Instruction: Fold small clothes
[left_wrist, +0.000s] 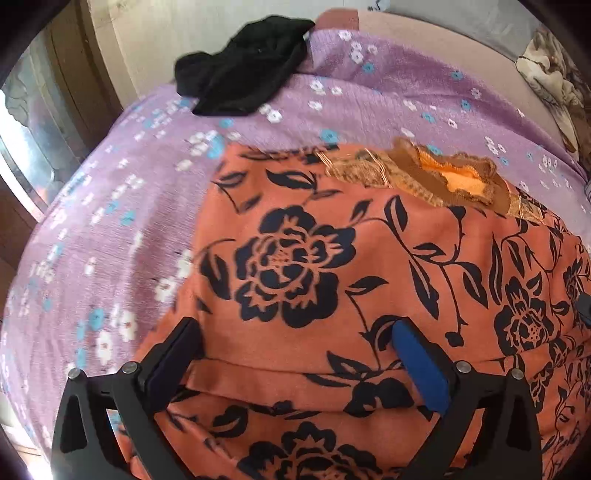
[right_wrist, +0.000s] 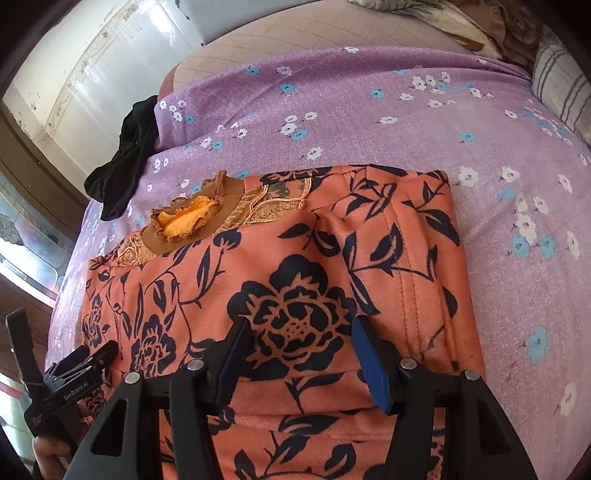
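Right up close, the left gripper (left_wrist: 295, 354) stands wide apart over the orange flowered garment (left_wrist: 332, 280) and pinches nothing. The right gripper (right_wrist: 299, 354) is half apart above the same cloth; its pads do not seem to squeeze it — so released too, I think.

The garment lies on the purple bedsheet (left_wrist: 110, 221), already folded into a neat block, collar (right_wrist: 188, 221) at the far end. That piece looks nearly done, maybe one more fold. Farther off, a black cloth (left_wrist: 243, 66) sits crumpled at the bed's edge, not folded yet.

Only the right view shows the garment's folded right side with its seam — and the other gripper in a hand (right_wrist: 51, 452). The left view shows the black cloth more fully.
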